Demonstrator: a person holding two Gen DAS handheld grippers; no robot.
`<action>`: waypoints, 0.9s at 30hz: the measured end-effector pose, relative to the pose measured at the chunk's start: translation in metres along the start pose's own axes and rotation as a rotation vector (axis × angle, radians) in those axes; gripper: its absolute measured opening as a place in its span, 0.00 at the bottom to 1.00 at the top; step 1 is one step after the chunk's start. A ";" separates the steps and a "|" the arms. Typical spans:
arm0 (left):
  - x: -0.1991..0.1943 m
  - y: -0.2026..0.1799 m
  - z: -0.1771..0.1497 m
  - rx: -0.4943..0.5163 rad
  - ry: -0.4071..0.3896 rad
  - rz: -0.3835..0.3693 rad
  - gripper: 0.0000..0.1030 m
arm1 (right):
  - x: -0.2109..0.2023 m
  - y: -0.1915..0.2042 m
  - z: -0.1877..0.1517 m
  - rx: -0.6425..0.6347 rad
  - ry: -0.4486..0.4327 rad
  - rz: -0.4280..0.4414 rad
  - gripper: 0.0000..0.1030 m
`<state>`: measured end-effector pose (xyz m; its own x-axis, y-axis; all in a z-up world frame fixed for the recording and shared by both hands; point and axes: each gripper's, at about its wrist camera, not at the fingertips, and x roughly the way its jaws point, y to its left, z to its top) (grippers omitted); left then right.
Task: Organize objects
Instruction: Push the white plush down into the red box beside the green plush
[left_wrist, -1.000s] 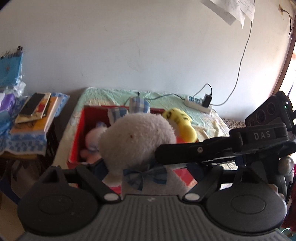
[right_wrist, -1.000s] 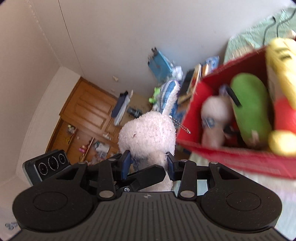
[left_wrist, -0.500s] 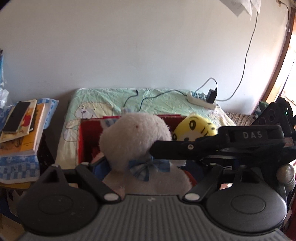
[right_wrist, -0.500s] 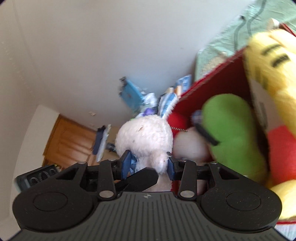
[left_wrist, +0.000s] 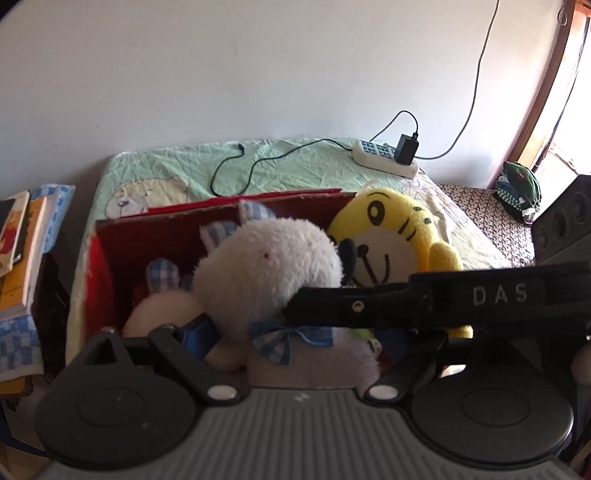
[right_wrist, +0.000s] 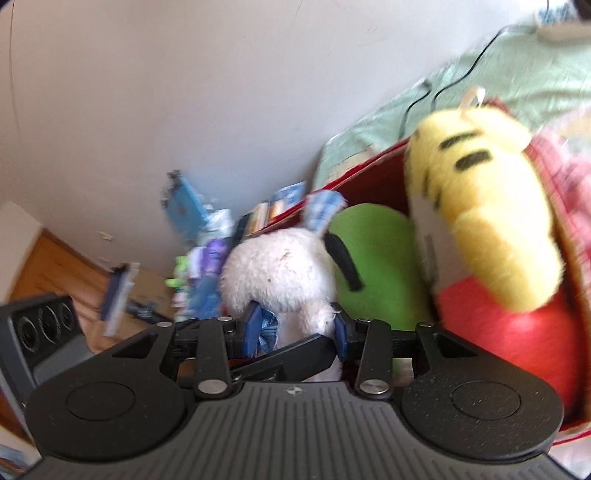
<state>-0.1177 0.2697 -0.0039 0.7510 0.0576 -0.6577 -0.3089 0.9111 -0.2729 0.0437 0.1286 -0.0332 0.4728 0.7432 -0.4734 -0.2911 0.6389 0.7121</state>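
the white plush rabbit (right_wrist: 277, 273), pinched at the neck by the right gripper (right_wrist: 297, 330) and flanked by the wide-spread left gripper (left_wrist: 288, 332), hangs over the crowded red box (left_wrist: 103, 258) and may snag the yellow tiger (left_wrist: 391, 236) and spill out.

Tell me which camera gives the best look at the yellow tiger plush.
The left wrist view. There the yellow tiger plush faces the camera in focus at the right end of the red box, its lower half hidden behind the right gripper. The right wrist view shows it blurred, from the side, face unseen.
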 end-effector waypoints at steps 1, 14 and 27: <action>0.004 0.000 0.001 -0.004 0.012 -0.009 0.86 | -0.001 0.001 0.000 -0.014 -0.006 -0.023 0.41; -0.008 0.018 -0.010 -0.039 0.048 0.028 0.86 | 0.024 0.009 0.001 -0.034 0.078 -0.122 0.41; -0.005 0.021 -0.013 -0.041 0.066 0.099 0.86 | 0.037 0.008 -0.003 -0.008 0.099 -0.156 0.45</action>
<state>-0.1355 0.2832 -0.0157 0.6760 0.1185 -0.7273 -0.4044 0.8847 -0.2317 0.0564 0.1614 -0.0462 0.4289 0.6509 -0.6264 -0.2272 0.7489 0.6226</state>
